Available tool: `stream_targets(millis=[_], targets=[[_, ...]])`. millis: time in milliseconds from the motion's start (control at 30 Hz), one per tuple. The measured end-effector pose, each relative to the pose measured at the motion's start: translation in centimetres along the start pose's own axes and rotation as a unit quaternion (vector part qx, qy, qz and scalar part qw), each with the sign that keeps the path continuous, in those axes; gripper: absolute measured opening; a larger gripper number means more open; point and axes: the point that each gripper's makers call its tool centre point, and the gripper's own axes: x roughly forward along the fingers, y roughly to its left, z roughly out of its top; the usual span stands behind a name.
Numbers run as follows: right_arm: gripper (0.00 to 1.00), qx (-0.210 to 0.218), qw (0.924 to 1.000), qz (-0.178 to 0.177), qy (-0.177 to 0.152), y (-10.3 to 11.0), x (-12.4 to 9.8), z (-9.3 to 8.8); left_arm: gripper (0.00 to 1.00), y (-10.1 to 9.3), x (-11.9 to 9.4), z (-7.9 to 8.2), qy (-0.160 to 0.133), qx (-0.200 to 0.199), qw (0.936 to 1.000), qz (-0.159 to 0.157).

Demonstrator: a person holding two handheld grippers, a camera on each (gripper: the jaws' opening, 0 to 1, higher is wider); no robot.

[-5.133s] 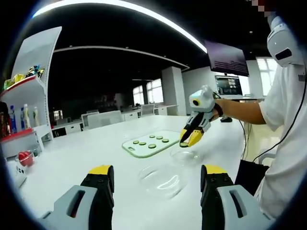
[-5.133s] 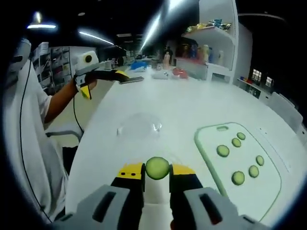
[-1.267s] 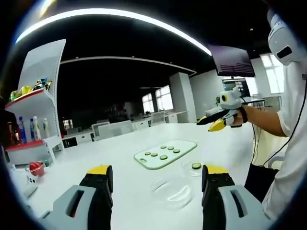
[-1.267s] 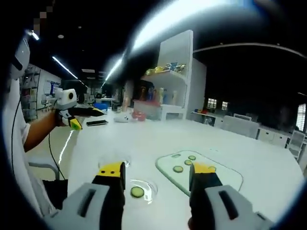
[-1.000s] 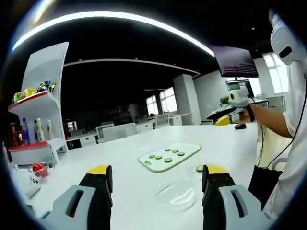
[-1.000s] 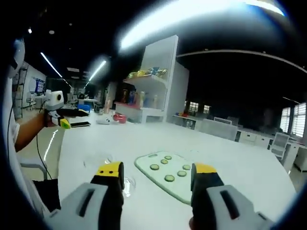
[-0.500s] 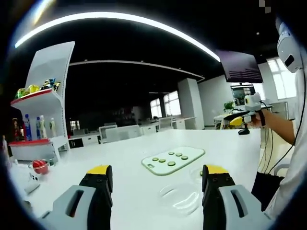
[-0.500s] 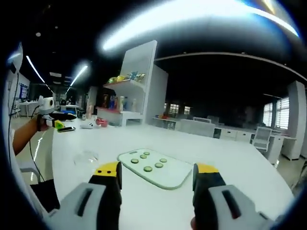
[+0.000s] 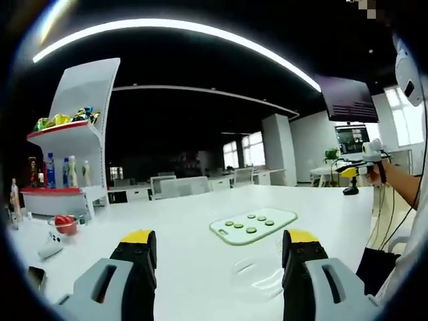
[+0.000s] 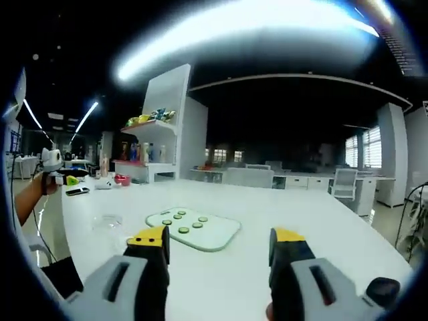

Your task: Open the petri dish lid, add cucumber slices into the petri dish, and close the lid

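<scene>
- A clear round dish is seen on the white table in the left gripper view. It lies just past the tips of the left gripper, on the near part of the table. What is in it cannot be told from here.
- In the right gripper view a clear glass thing is seen near the left edge of the table. It is too faint to tell whether it is the dish or the lid.
- A flat, pale green board with round corners lies farther back on the table. Round green cucumber slices are laid flat on it. The board and its slices are also seen in the right gripper view.
- The left gripper is spread wide, and nothing is held between its yellow tips.
- The right gripper is spread wide too, with nothing held.
- At the far left end of the table a red round thing and a white shelf with bottles are seen.
- A black screen is hung high at the right.
</scene>
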Motion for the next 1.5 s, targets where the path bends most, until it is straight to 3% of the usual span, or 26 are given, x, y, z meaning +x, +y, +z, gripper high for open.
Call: stream_targets(millis=[233, 367, 533, 867, 1100, 1500], targets=[[0.59, 0.008, 0.9995, -0.026, 0.014, -0.8, -1.7, -1.5, 0.77, 0.5, -0.9, -0.5, -0.003, -0.009, 0.9998, 0.018], [0.60, 0.020, 0.9987, -0.039, 0.027, -1.1, -3.1, -2.8, 0.77, 1.4, -1.4, -1.2, 0.011, 0.002, 0.9991, 0.040], [0.60, 0.037, 0.9975, -0.055, 0.025, -1.6, -4.4, -3.4, 0.77, 1.8, -2.2, -1.5, 0.010, -0.003, 0.9989, 0.047], [0.60, 0.040, 0.9961, -0.077, 0.018, -2.6, -6.2, -2.8, 0.77, 1.4, -2.8, -1.6, 0.007, -0.004, 0.9990, 0.045], [0.60, 0.040, 0.9956, -0.082, 0.019, -2.9, -6.6, -2.8, 0.76, 0.9, -3.2, -1.4, -0.005, -0.021, 0.9991, 0.037], [0.59, 0.047, 0.9945, -0.092, 0.021, -3.4, -6.8, -3.2, 0.76, 0.7, -3.0, -1.3, -0.002, -0.014, 0.9995, 0.029]])
